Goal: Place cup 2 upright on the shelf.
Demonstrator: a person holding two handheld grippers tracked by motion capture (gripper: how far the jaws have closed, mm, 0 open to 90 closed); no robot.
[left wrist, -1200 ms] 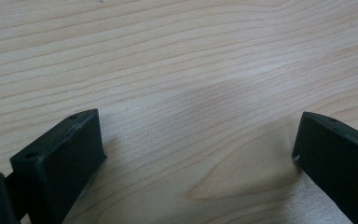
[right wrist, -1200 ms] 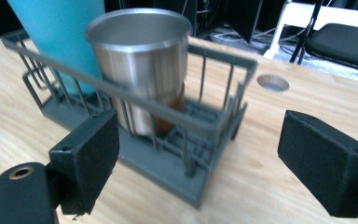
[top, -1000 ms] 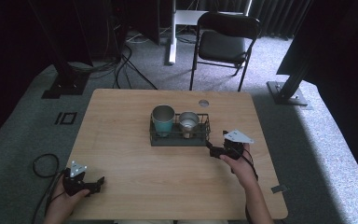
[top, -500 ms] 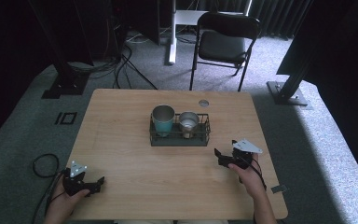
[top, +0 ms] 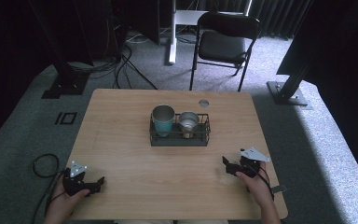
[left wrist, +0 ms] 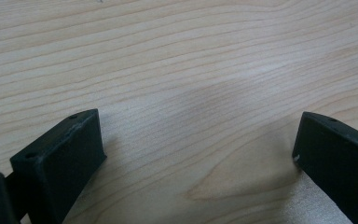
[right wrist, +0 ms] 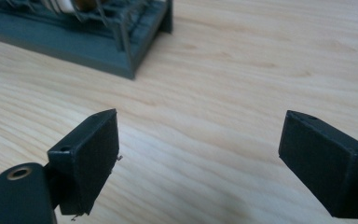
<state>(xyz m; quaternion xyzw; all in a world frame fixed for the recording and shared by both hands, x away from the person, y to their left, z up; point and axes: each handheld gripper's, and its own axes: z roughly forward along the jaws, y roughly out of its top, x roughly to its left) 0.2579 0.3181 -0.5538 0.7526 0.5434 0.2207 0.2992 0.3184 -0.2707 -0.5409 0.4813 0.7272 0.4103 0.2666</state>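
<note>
- Right gripper [top: 230, 167]: we see it low over the near right part of the table [top: 121, 140], jaws spread wide and holding nothing; in the right gripper view bare wood lies between the two black jaws.
- Left gripper [top: 92, 184]: we find it at the near left corner, likewise spread and empty, its jaws close to the wood in the left gripper view.
- Wire rack [top: 179, 135]: we locate it at mid-table, well apart from both grippers; its dark base corner [right wrist: 121, 56] appears ahead and to the left of the right jaws.
- Teal cup [top: 163, 119]: we see it upright in the rack's left half, taller than the rack rail.
- Steel cup [top: 189, 122]: we see it upright just beside the teal cup, in the right half; whether the two touch, we cannot tell.
- Risk, approach: we judge that a reach made at this low height would drive a jaw into the rack's side and push the rack across the smooth wood.
- Risk, grasp: we expect that wide jaws lowered between the neighbouring cups could knock the one not intended.
- Risk, lift: we judge that a thin metal rim pinched off-centre may slip or tilt, catching the wire rail.
</note>
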